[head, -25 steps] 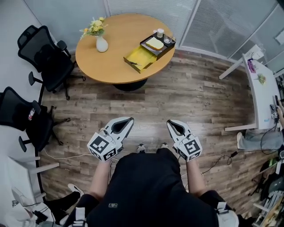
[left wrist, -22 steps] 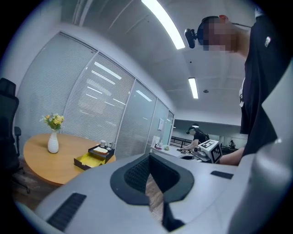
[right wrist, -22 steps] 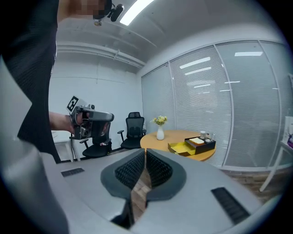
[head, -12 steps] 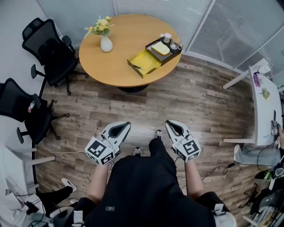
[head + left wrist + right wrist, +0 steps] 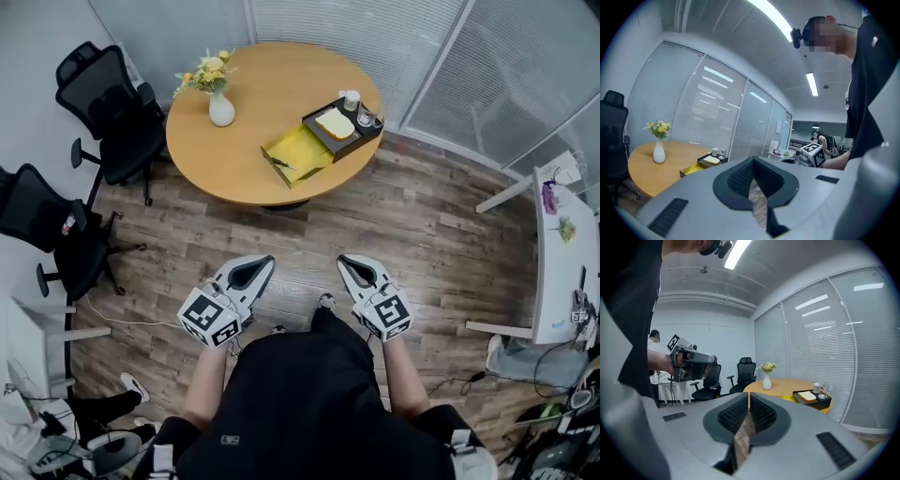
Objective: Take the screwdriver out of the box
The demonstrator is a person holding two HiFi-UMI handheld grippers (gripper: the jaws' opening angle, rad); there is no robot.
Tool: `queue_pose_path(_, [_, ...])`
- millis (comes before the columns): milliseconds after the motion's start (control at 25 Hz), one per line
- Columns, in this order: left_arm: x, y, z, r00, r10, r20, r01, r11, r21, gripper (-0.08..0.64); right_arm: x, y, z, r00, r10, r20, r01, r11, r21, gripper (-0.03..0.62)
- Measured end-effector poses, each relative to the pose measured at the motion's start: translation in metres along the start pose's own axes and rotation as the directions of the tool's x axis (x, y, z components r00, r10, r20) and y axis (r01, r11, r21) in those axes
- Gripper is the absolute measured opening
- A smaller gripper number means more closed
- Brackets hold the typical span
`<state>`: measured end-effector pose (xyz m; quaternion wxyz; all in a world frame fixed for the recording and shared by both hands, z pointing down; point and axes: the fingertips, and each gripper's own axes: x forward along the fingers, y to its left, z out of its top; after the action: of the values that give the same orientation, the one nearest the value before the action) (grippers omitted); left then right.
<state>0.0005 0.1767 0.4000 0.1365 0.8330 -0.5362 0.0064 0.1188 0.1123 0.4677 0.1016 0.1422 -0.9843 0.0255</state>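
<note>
Table, yellow box nearer; left claw, right claw closed.

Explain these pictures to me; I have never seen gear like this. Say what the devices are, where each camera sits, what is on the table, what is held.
No robot here: a person holds a claw in each hand, the left claw and the right claw. One picture comes from a head camera looking down; the other two from cameras riding on each claw. Both claws are shut and hold nothing. Ahead stands a round table with a vase of flowers, an open yellow box and a dark tray. Neither claw is near the table.
</note>
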Motion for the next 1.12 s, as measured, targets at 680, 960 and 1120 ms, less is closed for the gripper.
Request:
queue_pose_path(680, [0.081, -0.010, 0.009, 0.995, 0.097, -0.032, -0.097, 0.995, 0.019, 0.006, 0.004, -0.075, -0.010, 0.992, 0.128, 0.015, -0.128, 0.991, 0.030, 0.009])
queue_pose_path(960, [0.090, 0.004, 0.011, 0.994, 0.106, -0.026, -0.106, 0.994, 0.003, 0.006, 0.012, -0.089, -0.017, 0.993, 0.121, -0.002, -0.120, 0.991, 0.055, 0.010])
queue_pose_path(1120, [0.091, 0.027, 0.006, 0.996, 0.088, -0.033, -0.089, 0.996, -0.024, 0.006, 0.034, -0.089, -0.013, 0.993, 0.118, -0.019, -0.117, 0.992, 0.034, 0.011])
